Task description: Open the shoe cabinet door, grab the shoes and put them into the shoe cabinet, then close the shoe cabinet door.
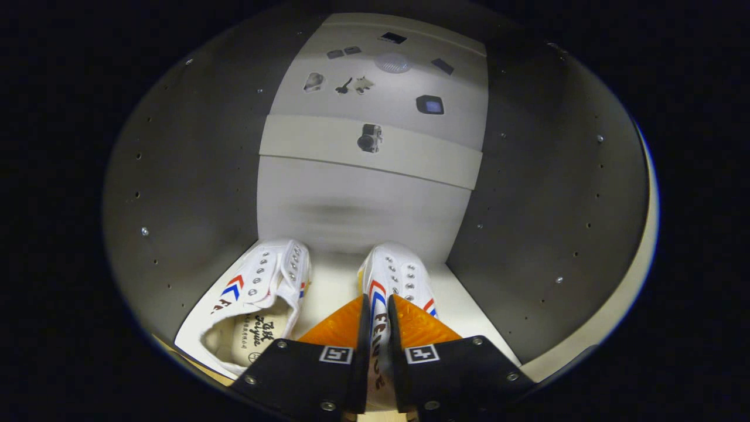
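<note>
I look into the open shoe cabinet [193, 193], whose grey side walls carry rows of peg holes. Two white canvas shoes with red and blue chevrons rest on its pale bottom shelf. The left shoe [252, 299] lies free beside the left wall, toe toward the back panel. My gripper [376, 310] is shut on the right shoe [395, 275]: both orange fingers [337, 328] press on its side wall, and its toe points at the back panel just beyond them. The heel is hidden under my fingers.
The cabinet's back panel [363, 205] is close ahead. Higher up a shelf front [410, 155] carries a small camera-shaped sticker, and the panel above it has several more small stickers. The cabinet's pale front edge [621, 305] curves along the right.
</note>
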### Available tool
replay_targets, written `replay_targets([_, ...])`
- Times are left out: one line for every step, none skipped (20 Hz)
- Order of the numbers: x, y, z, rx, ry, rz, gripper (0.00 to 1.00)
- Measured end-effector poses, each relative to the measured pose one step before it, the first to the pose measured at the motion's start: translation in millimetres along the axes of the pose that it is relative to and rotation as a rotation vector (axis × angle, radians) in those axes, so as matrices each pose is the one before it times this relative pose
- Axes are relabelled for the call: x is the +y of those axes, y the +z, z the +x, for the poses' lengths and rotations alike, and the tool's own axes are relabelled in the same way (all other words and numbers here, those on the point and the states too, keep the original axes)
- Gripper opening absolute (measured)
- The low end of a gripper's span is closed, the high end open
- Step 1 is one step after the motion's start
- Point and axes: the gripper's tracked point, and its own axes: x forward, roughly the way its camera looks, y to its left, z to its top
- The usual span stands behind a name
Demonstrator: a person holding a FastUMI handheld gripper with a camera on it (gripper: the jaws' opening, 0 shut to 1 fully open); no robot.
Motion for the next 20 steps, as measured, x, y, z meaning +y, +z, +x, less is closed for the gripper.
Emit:
replay_targets([-1.88, 8.73, -6.54, -0.02, -0.0101, 0.02223, 0.27])
replay_targets([-1.84, 10.25, -11.59, -0.02325, -0.00125, 0.0152, 0.34])
replay_targets([-2.33, 6.97, -11.41, -0.01987, -0.00194, 0.01134, 0.47])
replay_targets([-1.85, 6.62, -12.63, -0.01598, -0.0009, 0.00719, 0.6])
replay_targets([-2.23, 5.76, -13.85, -0.00964, -0.00043, 0.00674, 0.73])
replay_targets([-3.12, 3.98, -13.87, -0.00444, -0.00491, 0.00787, 0.8])
replay_targets([-4.88, 4.73, -14.11, -0.0037, -0.01126, 0.00975, 0.89])
replay_targets([-1.07, 6.71, -15.66, -0.00632, 0.00813, 0.00804, 0.93])
replay_targets([0.77, 7.46, -16.05, -0.00796, 0.01259, 0.00779, 0.94])
replay_targets([-0.87, 6.24, -14.61, -0.00665, 0.00434, 0.00865, 0.94])
replay_targets([-0.09, 6.05, -14.21, -0.00571, 0.00914, 0.00709, 0.94])
replay_targets([1.97, 6.08, -14.49, -0.00956, 0.00958, 0.00208, 0.94])
replay_targets([0.1, 5.11, -14.82, -0.01282, 0.00086, -0.00287, 0.94])
replay_targets([-1.25, 3.21, -13.62, -0.00884, -0.00142, -0.00816, 0.94])
replay_targets([-1.44, 2.4, -14.87, -0.00445, -0.00166, -0.00496, 0.94])
replay_targets([-0.06, 0.17, -12.2, 0.0027, 0.00651, -0.00303, 0.94])
replay_targets([-0.39, -0.68, -14.92, 0.0078, 0.0082, 0.00409, 0.94])
replay_targets([-0.7, 2.51, -14.68, -0.0003, 0.00688, 0.00998, 0.94])
replay_targets([-2.12, 2.3, -18.3, -0.00467, 0.00671, 0.00618, 0.94])
replay_targets([-1.48, 2.65, -15.77, -0.00767, 0.00795, 0.00056, 0.94])
